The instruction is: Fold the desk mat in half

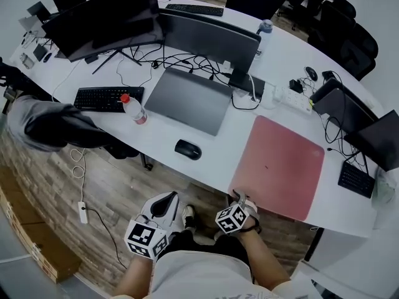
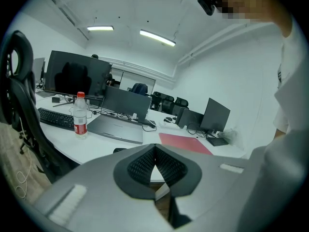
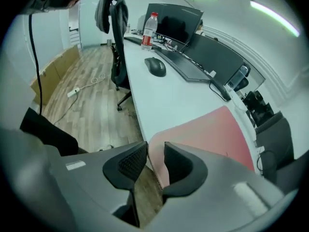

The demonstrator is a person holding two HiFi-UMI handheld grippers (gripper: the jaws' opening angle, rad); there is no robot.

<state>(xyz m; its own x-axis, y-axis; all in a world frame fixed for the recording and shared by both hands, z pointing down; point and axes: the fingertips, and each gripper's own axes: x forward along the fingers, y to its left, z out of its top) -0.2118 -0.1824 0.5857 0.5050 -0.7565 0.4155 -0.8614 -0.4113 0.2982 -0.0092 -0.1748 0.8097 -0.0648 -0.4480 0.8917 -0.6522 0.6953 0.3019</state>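
Items counted: one pink mat (image 1: 283,167), two claws. The mat lies flat at the right of the white table (image 1: 218,148), its near edge along the table's front edge.

Right claw (image 3: 155,149): jaws apart, straddling the mat's near left corner, no clamping seen.

Left claw (image 2: 154,149): jaws together, empty, held off the table over the floor.

Surroundings, all clear of the mat: one black mouse (image 1: 187,149), one red-capped bottle (image 1: 133,109), one grey laptop (image 1: 187,99), one black keyboard (image 1: 107,98).
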